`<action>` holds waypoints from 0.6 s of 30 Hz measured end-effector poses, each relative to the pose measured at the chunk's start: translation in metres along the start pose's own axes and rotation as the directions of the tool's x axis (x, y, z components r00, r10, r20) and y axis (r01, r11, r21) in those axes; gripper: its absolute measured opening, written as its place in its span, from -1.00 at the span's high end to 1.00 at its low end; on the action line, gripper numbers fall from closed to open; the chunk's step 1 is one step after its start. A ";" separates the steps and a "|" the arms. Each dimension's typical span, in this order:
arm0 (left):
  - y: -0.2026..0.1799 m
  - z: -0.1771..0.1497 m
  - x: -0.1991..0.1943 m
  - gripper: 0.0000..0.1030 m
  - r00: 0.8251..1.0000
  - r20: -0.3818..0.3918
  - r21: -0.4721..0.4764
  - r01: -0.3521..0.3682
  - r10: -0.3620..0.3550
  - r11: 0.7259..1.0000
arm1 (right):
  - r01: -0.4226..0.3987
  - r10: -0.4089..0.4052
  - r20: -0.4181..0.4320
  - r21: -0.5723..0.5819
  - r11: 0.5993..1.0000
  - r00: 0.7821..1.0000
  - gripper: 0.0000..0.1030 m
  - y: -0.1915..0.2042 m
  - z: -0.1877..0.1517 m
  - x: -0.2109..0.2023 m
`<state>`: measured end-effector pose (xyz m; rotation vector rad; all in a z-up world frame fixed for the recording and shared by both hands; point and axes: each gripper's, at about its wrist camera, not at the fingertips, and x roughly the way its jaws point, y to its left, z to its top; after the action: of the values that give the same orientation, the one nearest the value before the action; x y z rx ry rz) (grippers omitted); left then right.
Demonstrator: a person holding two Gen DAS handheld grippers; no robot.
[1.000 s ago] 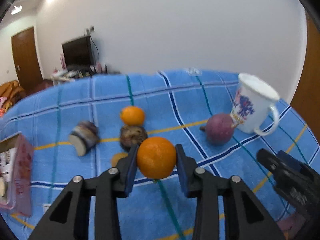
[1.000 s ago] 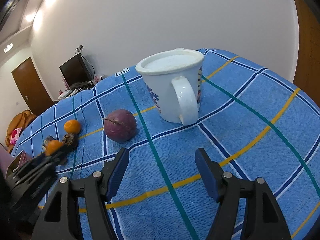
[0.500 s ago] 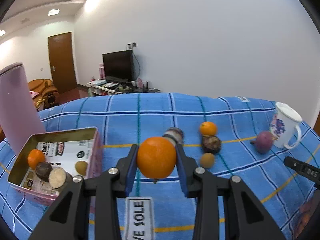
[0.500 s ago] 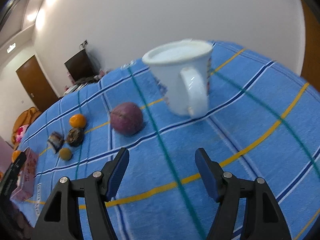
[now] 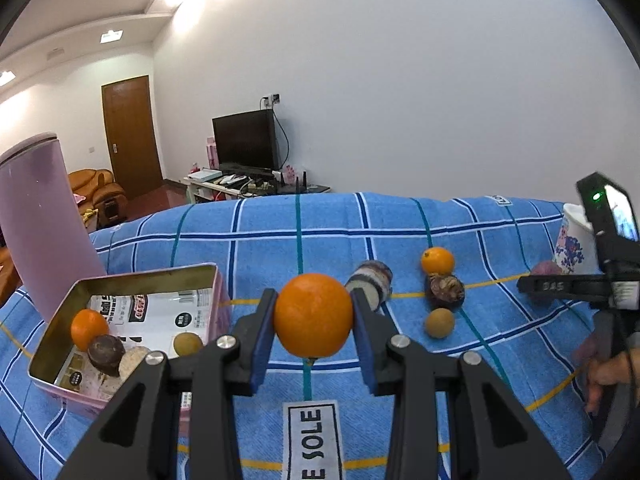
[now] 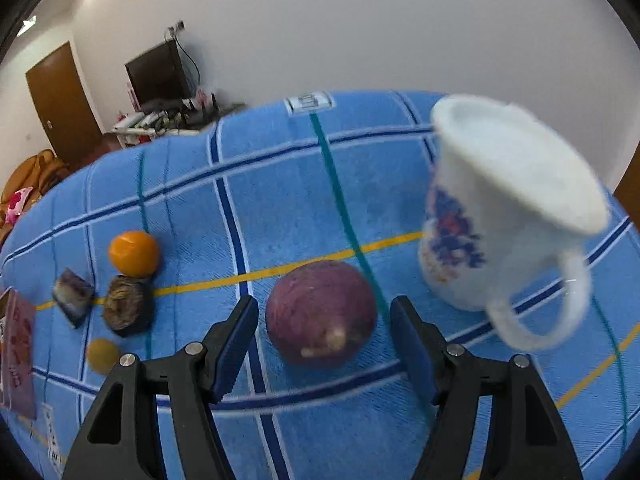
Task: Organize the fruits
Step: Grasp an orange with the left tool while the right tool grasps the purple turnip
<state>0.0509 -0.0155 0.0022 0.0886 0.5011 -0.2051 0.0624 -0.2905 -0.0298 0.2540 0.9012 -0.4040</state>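
My left gripper (image 5: 313, 322) is shut on an orange (image 5: 313, 321), held above the blue checked cloth just right of the pink tin box (image 5: 214, 280). The box holds an orange (image 5: 89, 329), a dark fruit (image 5: 105, 354), a pale cut piece and a small brown fruit (image 5: 187, 344). On the cloth lie another orange (image 5: 437, 261), a dark wrinkled fruit (image 5: 445, 290), a small brown fruit (image 5: 439, 322) and a cut purple piece (image 5: 370, 280). My right gripper (image 6: 322, 338) is open, its fingers either side of the purple fruit (image 6: 320, 314) without touching it.
A white mug (image 6: 500, 216) with a blue-and-red print stands right of the purple fruit. A tall pink cylinder (image 5: 40, 220) rises behind the box. A person's hand (image 5: 604, 372) holds the right gripper at the right edge. A white label (image 5: 312, 440) is sewn on the cloth.
My left gripper swung left with the orange, bringing the pink box into view. My right gripper moved left from the mug until the purple fruit sat between its open fingers.
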 end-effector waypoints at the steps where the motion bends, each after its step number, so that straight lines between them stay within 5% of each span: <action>1: 0.000 0.000 0.000 0.26 1.000 0.001 -0.001 0.000 0.000 1.000 | -0.005 0.005 -0.010 -0.002 1.000 1.000 -0.35 0.002 0.000 0.005; 4: 0.000 0.000 0.001 0.26 1.000 -0.003 -0.005 0.000 0.000 1.000 | 0.031 -0.031 0.003 -0.041 0.999 1.000 -0.31 0.008 -0.002 0.011; 6: -0.001 0.000 0.001 0.26 1.000 -0.004 0.000 -0.006 0.006 1.000 | 0.033 -0.032 0.014 -0.062 0.998 0.999 -0.04 0.012 -0.002 0.008; 12: -0.002 -0.001 0.002 0.26 1.000 -0.004 0.004 -0.020 0.020 1.000 | 0.012 -0.010 0.037 -0.052 0.999 0.999 -0.04 0.008 -0.018 -0.011; 18: -0.003 -0.001 -0.002 0.26 0.998 0.023 0.015 -0.051 0.050 0.999 | -0.097 0.102 0.203 -0.036 0.995 0.974 -0.05 0.035 -0.041 -0.070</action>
<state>0.0478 -0.0174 0.0022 0.1143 0.4739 -0.1605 0.0104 -0.2277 0.0031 0.2283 0.6878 -0.3189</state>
